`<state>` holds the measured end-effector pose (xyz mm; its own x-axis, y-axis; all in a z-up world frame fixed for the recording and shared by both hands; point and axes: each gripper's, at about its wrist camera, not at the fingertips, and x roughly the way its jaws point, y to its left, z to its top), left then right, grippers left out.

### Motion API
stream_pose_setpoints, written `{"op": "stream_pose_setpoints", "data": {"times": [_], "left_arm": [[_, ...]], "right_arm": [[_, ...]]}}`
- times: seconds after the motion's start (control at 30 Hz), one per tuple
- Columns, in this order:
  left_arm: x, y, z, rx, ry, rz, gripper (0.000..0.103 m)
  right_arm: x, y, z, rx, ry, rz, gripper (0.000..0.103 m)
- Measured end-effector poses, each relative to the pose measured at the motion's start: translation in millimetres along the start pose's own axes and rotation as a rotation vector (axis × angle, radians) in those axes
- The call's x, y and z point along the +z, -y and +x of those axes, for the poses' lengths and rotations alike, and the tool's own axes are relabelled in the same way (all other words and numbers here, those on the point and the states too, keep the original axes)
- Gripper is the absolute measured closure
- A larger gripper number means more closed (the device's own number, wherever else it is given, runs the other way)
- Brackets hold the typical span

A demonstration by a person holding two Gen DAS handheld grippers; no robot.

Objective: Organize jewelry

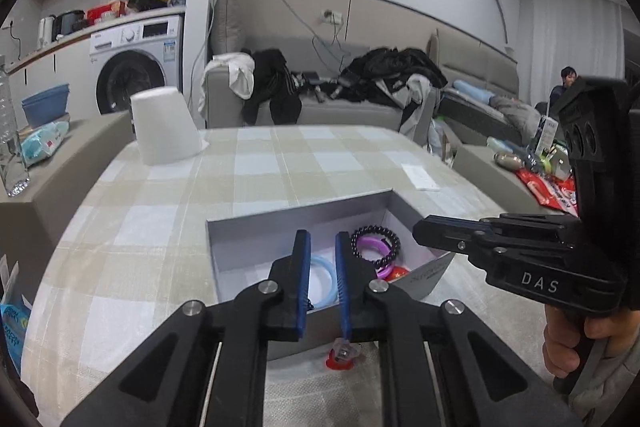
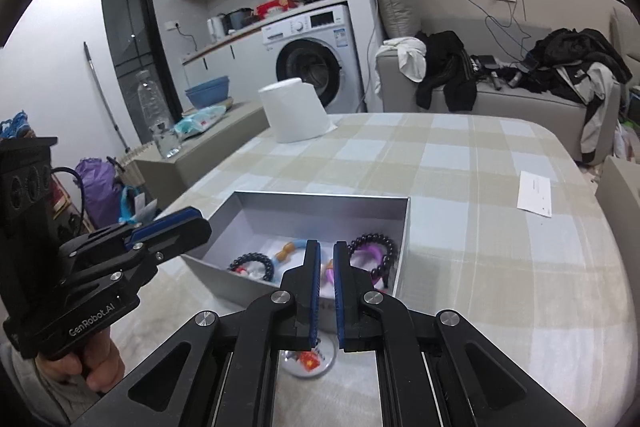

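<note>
An open grey box (image 1: 280, 223) (image 2: 320, 203) sits on the checked tablecloth. Inside lie a black bead bracelet (image 1: 376, 245) (image 2: 374, 247) over a purple bangle (image 1: 370, 241) (image 2: 376, 254), a pale blue ring (image 1: 322, 279), and a second black bead bracelet (image 2: 252, 263). My left gripper (image 1: 322, 235) hovers over the box's near edge, shut, with nothing between its blue pads. My right gripper (image 2: 327, 243) (image 1: 420, 231) hangs beside it over the box's near right part, shut and empty too. The left gripper (image 2: 200, 223) shows side on in the right wrist view. A small clear and red trinket (image 1: 340, 355) (image 2: 308, 361) lies on the cloth in front of the box.
An upturned white cup (image 1: 164, 127) (image 2: 294, 115) stands at the table's far left. A white card (image 1: 420, 177) (image 2: 534, 193) lies right of the box. A plastic bottle (image 2: 154, 115) stands on a side ledge. A sofa with clothes lies beyond; a person (image 1: 566, 83) sits far right.
</note>
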<state>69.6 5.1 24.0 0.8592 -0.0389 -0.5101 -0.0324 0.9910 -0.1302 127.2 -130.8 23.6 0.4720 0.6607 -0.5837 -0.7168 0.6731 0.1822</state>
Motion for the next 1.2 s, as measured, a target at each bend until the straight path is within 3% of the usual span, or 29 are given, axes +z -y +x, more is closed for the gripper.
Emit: {"op": "stream_pose_setpoints", "data": {"times": [0.17,0.23,0.27,0.3,0.4,0.47,0.53,0.63,0.73,0.97,1.03,1.1,1.2], "left_arm": [[-7,-2,7,0.016,-0.057,-0.024,0.095],[-8,-4,5,0.009,-0.073,-0.045,0.094],[-9,-5,3,0.0,-0.08,-0.051,0.092],[-9,-5,0,-0.005,-0.082,-0.05,0.09],[-10,-3,-10,-0.004,-0.074,-0.034,0.072],[-13,-2,-16,-0.008,-0.078,-0.03,0.039],[-15,-1,-21,-0.011,-0.084,-0.038,0.021],[-19,1,-25,-0.005,-0.102,-0.042,0.017],[-24,4,-20,0.016,-0.158,-0.028,0.001],[-33,5,-10,0.028,-0.242,-0.01,0.001],[-34,3,-7,0.03,-0.264,-0.013,0.001],[-36,2,-3,0.022,-0.287,-0.009,0.001],[-38,4,-2,0.009,-0.299,0.002,0.004]], "right_arm": [[-2,2,13,-0.016,-0.049,-0.005,0.091],[-5,2,9,-0.015,-0.034,-0.009,0.07],[-6,3,6,-0.012,-0.024,-0.009,0.05],[-7,4,1,0.003,-0.007,-0.008,0.039],[-9,4,-11,-0.005,0.01,-0.017,0.016],[-12,6,-21,0.006,0.029,-0.015,0.009],[-13,7,-26,0.005,0.023,-0.013,0.001],[-18,7,-30,-0.033,0.005,-0.018,0.0],[-25,9,-25,-0.07,-0.042,-0.025,0.0],[-40,4,1,-0.069,-0.181,-0.074,0.001],[-44,1,7,-0.049,-0.213,-0.089,0.007],[-47,-2,12,-0.026,-0.24,-0.104,0.024],[-51,-8,19,-0.002,-0.267,-0.124,0.03]]}}
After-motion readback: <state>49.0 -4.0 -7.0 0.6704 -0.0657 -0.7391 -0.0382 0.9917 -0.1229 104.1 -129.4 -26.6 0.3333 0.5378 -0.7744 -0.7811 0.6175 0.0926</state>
